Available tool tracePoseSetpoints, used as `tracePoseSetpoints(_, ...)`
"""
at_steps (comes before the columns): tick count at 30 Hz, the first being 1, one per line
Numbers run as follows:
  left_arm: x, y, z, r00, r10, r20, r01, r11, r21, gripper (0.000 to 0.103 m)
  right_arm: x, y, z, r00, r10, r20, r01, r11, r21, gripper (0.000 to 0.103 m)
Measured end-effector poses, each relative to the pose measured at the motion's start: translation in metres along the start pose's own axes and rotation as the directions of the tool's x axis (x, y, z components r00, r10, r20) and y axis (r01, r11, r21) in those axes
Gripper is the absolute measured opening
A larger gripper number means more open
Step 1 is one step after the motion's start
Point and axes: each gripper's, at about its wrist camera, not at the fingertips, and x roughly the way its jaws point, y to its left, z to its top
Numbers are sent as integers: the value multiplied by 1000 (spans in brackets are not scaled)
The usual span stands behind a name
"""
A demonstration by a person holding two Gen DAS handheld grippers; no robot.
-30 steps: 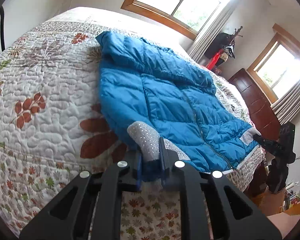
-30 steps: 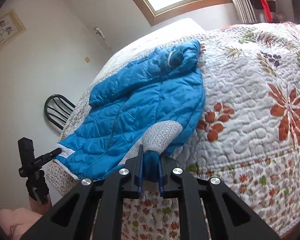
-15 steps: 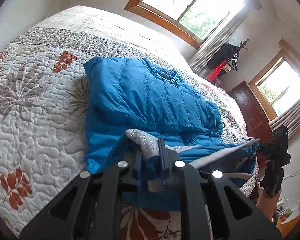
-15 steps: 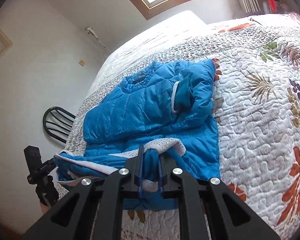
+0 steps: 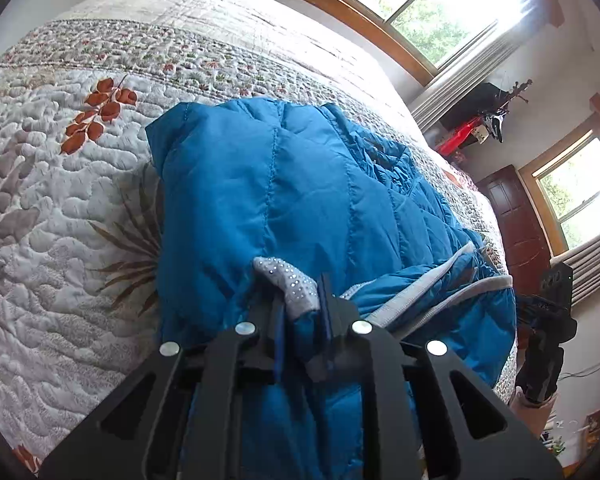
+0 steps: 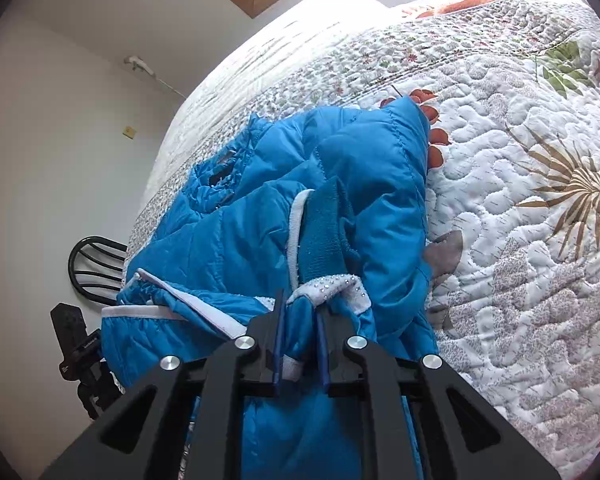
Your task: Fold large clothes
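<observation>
While both grippers carry its hem over the body, the blue jacket (image 5: 300, 184) lies on the bed (image 5: 52, 248). Left gripper (image 5: 302, 316) and right gripper (image 6: 300, 324): jaws easing open, studded hem corners between them. Puffy, light, slippery; bound corners grip best.

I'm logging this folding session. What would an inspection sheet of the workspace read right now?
Surface: floral quilted bedspread, bare around the garment.
Job's things: blue quilted puffer jacket, hem carried up over its body.
Clutter: nothing seen.
Grippers: left gripper and right gripper each pinch the rhinestone-trimmed grey hem; jaws opening slightly.
Cables: a thin cord on the wall.
Surroundings: wood-framed windows, black chair, dark wooden door.
</observation>
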Motion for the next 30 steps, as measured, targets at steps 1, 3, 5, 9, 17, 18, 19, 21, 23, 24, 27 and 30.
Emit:
tracePoseSetpoints(1,1,4,0,1000,-14,-4,14,1000,-8,16,-1,0,0,1000,5,8,-5,1000,-5,15)
tracePoseSetpoints(3,-1,9,0,999,-51,-12,50,999,-21,18,-6,0,-2,1000,22,19,-21,1000,-22,20)
tracePoseSetpoints(5,-8,12,0,996,-90,-20,90,996,-30,23,-15,-1,-3,999,43,25,-42,999,-28,26)
tracePoseSetpoints(9,-38,20,-1,988,-153,6,153,988,-21,41,-39,0,-9,995,94,43,-91,994,-66,56)
tracePoseSetpoints(17,-59,0,-12,990,65,125,-87,979,183,55,-46,27,-16,993,-50,110,77,963,-259,76)
tracePoseSetpoints(18,-52,-4,-12,990,80,113,-102,973,206,56,-37,31,-14,992,-80,99,104,957,-272,76)
tracePoseSetpoints(19,-45,-6,-14,989,102,103,-123,966,226,57,-28,33,-13,989,-115,91,137,949,-285,76)
tracePoseSetpoints(21,-28,-10,-16,983,159,88,-177,949,262,59,-11,33,-11,981,-178,73,192,935,-300,76)
tracePoseSetpoints(23,-17,-14,-20,979,188,86,-204,937,282,56,0,28,-16,978,-202,47,207,930,-302,61)
tracePoseSetpoints(24,-15,-14,-21,975,199,96,-218,934,283,47,2,29,-20,973,-224,57,231,923,-309,52)
tracePoseSetpoints(27,-22,-24,-32,967,213,142,-249,914,320,22,-9,31,-29,972,-215,96,235,917,-321,24)
tracePoseSetpoints(30,-37,-32,-46,959,209,191,-265,901,343,13,-32,34,-41,976,-172,136,206,929,-307,14)
